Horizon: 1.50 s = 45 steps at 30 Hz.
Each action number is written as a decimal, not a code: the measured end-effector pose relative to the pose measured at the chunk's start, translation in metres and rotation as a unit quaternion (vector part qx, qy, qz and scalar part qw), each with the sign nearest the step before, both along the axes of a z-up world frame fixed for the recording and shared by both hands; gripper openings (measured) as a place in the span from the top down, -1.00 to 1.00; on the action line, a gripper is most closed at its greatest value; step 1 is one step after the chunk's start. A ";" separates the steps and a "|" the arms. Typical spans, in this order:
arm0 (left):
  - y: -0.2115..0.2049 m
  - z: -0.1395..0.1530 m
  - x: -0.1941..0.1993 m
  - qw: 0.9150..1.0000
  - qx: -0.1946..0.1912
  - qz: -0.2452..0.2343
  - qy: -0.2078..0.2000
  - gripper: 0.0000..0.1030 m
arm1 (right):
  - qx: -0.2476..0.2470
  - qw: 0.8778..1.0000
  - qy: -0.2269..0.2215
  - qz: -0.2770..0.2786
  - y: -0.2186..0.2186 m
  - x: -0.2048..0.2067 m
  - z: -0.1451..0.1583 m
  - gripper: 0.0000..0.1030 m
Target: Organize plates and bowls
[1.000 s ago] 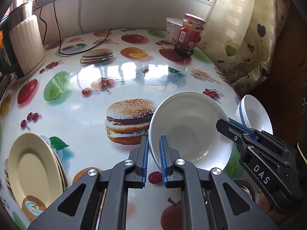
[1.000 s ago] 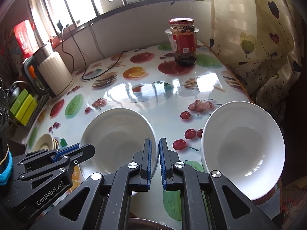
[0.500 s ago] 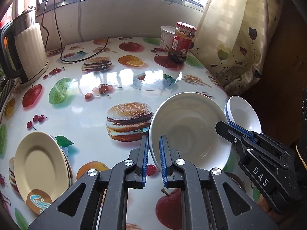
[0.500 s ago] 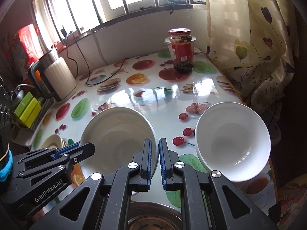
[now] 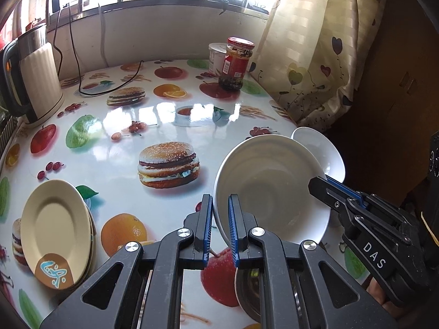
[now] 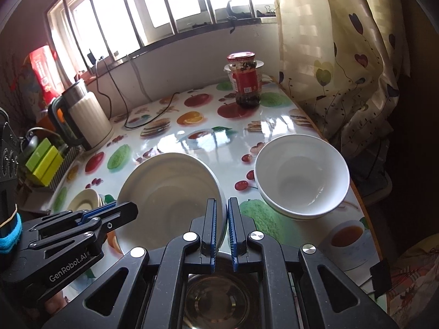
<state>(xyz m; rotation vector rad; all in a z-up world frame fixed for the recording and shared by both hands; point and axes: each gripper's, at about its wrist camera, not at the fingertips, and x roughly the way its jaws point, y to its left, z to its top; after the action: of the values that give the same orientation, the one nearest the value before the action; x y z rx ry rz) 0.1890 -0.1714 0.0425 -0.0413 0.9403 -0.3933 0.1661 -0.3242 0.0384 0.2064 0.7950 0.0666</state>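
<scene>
bowl [image 5: 270, 189] higher; "das", "genrobot.ai" lettering

1. The bench [image 5: 164, 126] is glossy white, printed with burgers, apples, cherries and oranges; window glare sits at its middle in both views.
2. Plates [image 5: 57, 230] lie stacked at lower left of the left view.
3. A kettle [image 5: 35, 79] stands at the far left edge, a black cord [image 5: 129, 79] trailing across the surface beside it.
4. A red-lidded jar [image 5: 236, 63] stands at upper centre, a white tub [image 5: 218, 57] just behind it.
5. Stacked white bowls [image 6: 301, 175] rest right of centre in the right view, near the bench's right edge.
6. A metal bowl [image 6: 211, 298] sits at bottom centre of the right view, partly hidden.
</scene>
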 end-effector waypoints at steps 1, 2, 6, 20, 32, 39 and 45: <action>-0.001 0.000 -0.003 1.000 -0.002 -0.003 0.000 0.76 | -0.001 1.000 -0.001 -0.002 -0.001 -0.004 0.001 0.82; -0.003 0.000 -0.006 1.000 -0.003 -0.005 0.001 0.76 | -0.001 1.000 -0.002 -0.005 -0.002 -0.008 0.002 0.82; -0.009 -0.002 -0.015 1.000 -0.003 -0.020 0.005 0.76 | -0.006 1.000 -0.003 -0.017 -0.007 -0.023 0.003 0.82; -0.022 -0.016 -0.043 0.998 0.006 -0.057 0.031 0.76 | 0.002 0.999 0.010 -0.048 -0.018 -0.064 -0.006 0.82; -0.025 -0.025 -0.055 0.997 0.019 -0.061 0.045 0.76 | 0.020 0.998 0.025 -0.054 -0.022 -0.078 -0.020 0.82; -0.023 -0.030 -0.058 0.997 0.021 -0.058 0.053 0.76 | 0.024 0.998 0.037 -0.051 -0.020 -0.079 -0.029 0.82; -0.024 -0.033 -0.058 0.996 0.025 -0.058 0.059 0.76 | 0.026 0.997 0.043 -0.053 -0.021 -0.080 -0.033 0.82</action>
<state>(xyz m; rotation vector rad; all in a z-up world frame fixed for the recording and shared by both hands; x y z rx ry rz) 0.1313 -0.1955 0.0092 0.0365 1.0711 -0.4788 0.0865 -0.3449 0.0057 0.3022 0.8673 -0.0215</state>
